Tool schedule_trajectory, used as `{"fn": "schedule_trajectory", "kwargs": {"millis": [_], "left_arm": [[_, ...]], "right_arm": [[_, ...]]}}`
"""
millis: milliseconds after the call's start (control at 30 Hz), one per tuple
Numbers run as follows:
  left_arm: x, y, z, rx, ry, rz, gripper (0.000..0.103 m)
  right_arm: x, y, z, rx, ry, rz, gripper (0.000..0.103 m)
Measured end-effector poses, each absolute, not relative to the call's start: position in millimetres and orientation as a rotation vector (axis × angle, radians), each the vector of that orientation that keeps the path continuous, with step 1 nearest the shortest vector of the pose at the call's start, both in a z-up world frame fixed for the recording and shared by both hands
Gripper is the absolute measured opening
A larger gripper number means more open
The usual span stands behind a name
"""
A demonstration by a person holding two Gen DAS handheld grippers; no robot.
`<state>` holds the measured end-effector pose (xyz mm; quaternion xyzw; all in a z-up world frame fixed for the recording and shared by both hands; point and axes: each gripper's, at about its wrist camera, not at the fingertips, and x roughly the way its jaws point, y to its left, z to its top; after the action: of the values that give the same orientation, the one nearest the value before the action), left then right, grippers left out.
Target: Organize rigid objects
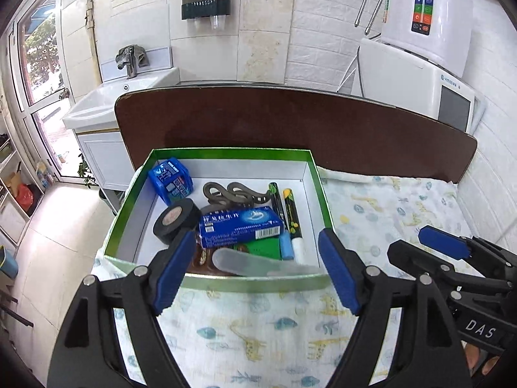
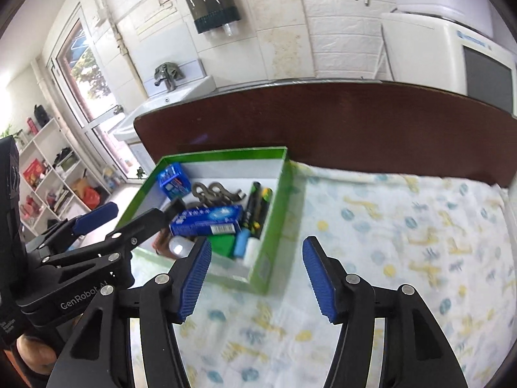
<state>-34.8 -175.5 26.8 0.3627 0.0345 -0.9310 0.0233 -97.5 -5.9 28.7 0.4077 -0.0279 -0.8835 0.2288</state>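
Note:
A green box [image 1: 323, 194] with a white inside sits on the patterned cloth and also shows in the right wrist view [image 2: 274, 213]. It holds a black tape roll [image 1: 176, 218], a long blue carton [image 1: 240, 226], a small blue pack [image 1: 171, 179], grey hooks [image 1: 232, 194], two dark markers [image 1: 290, 213], a green item [image 1: 258, 247] and a translucent flat piece [image 1: 258, 265]. My left gripper [image 1: 255, 268] is open and empty above the box's near edge. My right gripper [image 2: 257, 278] is open and empty to the right of the box.
The patterned cloth [image 1: 387, 213] covers the surface. A dark brown board [image 1: 290, 119] stands behind the box. A white sink [image 1: 113, 97] is at back left, white appliances [image 1: 420, 64] at back right, shelves [image 2: 48, 177] at far left.

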Motion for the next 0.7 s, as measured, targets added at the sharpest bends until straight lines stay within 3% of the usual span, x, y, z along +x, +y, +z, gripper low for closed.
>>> {"fn": "schedule_trajectory", "kwargs": {"millis": [700], "left_arm": [[34.7, -166.3, 20.3, 1.116, 0.046, -2.864, 0.082]], "right_arm": [[-19.1, 6.4, 38.8, 1.057, -0.017, -2.561, 0.061]]}}
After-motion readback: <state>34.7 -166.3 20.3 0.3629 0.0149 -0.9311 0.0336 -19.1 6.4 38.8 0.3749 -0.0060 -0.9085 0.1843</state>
